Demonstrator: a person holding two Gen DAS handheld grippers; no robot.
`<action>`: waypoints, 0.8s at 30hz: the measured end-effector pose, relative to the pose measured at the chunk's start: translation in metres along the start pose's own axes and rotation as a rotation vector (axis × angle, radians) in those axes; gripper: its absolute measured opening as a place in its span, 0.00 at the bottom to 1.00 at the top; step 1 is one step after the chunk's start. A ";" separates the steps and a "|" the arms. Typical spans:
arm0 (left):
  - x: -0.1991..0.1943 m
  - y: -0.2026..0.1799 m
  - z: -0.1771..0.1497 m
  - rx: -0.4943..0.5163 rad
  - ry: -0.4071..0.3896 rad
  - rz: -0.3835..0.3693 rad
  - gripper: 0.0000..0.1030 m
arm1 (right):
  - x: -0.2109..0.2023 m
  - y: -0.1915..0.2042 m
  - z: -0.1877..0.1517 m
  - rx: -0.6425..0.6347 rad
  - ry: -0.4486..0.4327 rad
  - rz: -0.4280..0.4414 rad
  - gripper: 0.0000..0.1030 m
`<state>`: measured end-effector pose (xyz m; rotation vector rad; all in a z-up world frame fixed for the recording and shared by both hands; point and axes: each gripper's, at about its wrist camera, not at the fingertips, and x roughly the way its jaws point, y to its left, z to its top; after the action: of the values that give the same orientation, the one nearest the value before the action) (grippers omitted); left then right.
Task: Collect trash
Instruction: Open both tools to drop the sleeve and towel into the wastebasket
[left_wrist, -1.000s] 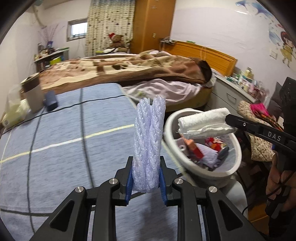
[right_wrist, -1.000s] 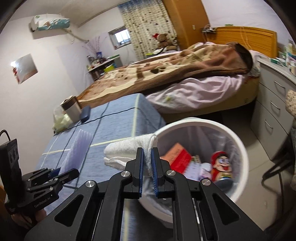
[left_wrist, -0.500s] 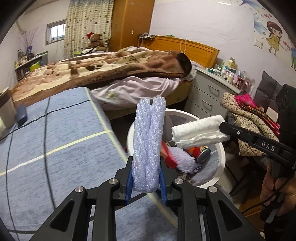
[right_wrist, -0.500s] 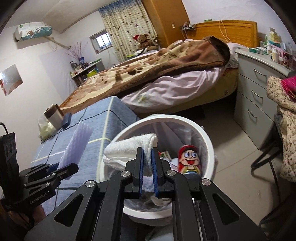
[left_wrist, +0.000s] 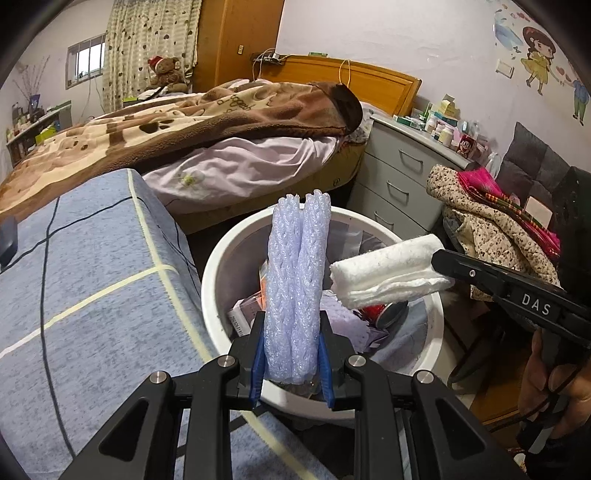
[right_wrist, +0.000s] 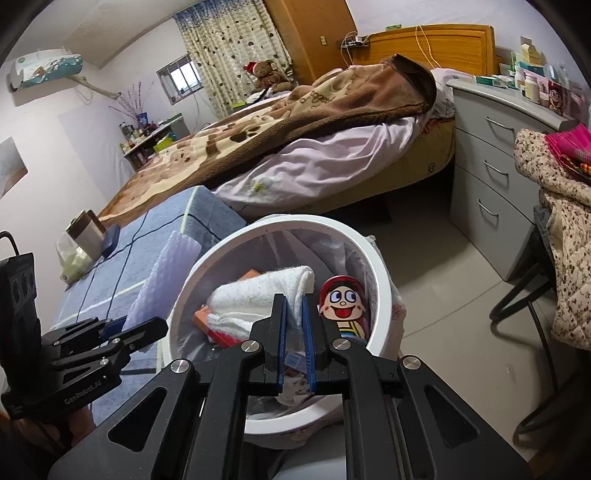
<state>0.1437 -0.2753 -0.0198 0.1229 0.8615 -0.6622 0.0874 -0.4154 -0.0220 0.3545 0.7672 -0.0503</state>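
Stage, as judged: late in the carry, both pieces of trash lifted and brought over the bin, neither yet let go; release into the bin is what remains. Left tool (left_wrist: 293, 354): blue pads clamped narrow on the lower end of a pale lilac foam-net sleeve, folded double and standing upright (left_wrist: 298, 284); its top rises above the tool in the left wrist view, with the bin directly ahead of and below the tool. Right tool (right_wrist: 293, 334): jaws pressed nearly together on a rolled white cloth or thick paper towel (right_wrist: 258, 295), which sticks out ahead and to the left of the tool, hanging over the bin's opening. Container: round white plastic wastebasket with a thin clear liner (right_wrist: 384, 291), on the floor just beside the blue-grey cloth-covered tabletop with pale stripes (left_wrist: 92, 295). Contents seen past the tools: a red can printed with a cartoon face (right_wrist: 343, 308) just right of the right tool, an orange-red flat packet (right_wrist: 221, 317) to its left under the cloth roll, and some lilac crumpled material (left_wrist: 343, 325) right of the left tool; deeper contents are hidden. Bin is partly filled, with room left. On the far tabletop, well beyond the left tool: a brown-and-white cup (right_wrist: 86, 230), a dark blue flat object (right_wrist: 110, 236), and a pale bag (right_wrist: 72, 258); whether these count as trash cannot be told.
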 end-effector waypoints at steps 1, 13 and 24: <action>0.003 -0.001 0.001 -0.002 0.002 -0.003 0.24 | 0.002 -0.001 0.001 0.004 0.004 -0.001 0.09; 0.009 0.006 0.012 -0.035 -0.042 -0.045 0.40 | 0.004 -0.001 0.006 0.002 0.007 0.002 0.36; -0.019 0.017 0.001 -0.069 -0.056 -0.005 0.40 | -0.012 0.022 0.000 -0.065 0.000 0.020 0.36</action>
<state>0.1458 -0.2526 -0.0082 0.0400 0.8300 -0.6371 0.0831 -0.3954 -0.0070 0.3001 0.7636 -0.0060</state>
